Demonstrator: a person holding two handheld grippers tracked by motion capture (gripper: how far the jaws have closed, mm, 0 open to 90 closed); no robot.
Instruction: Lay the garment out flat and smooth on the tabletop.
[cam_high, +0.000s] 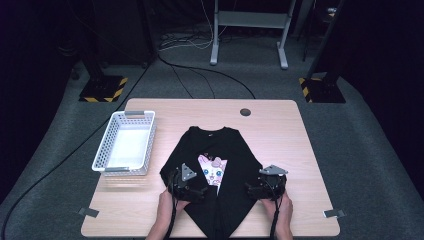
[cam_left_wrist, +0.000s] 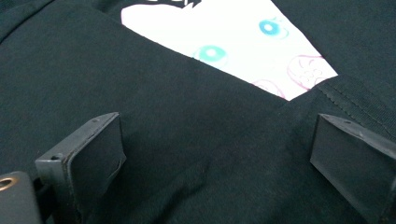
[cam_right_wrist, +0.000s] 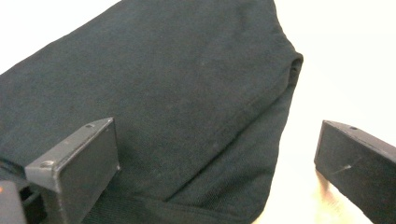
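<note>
Lying near the front edge of the worktop (cam_high: 280, 125), the black shirt (cam_high: 227, 145) is partly folded, its sides drawn in over a pink cartoon print (cam_high: 214, 169). The left tongs (cam_high: 192, 187) stand wide open above the folded cloth, gripping nothing. The right tongs (cam_high: 260, 190) are wide open too, astride the shirt's edge, one jaw perhaps touching the wood.

The T-shirt (cam_high: 220, 175) lies on the table (cam_high: 280, 130), toward its near edge (sides folded inward). The basket (cam_high: 125, 143) stands left of it, just apart.
</note>
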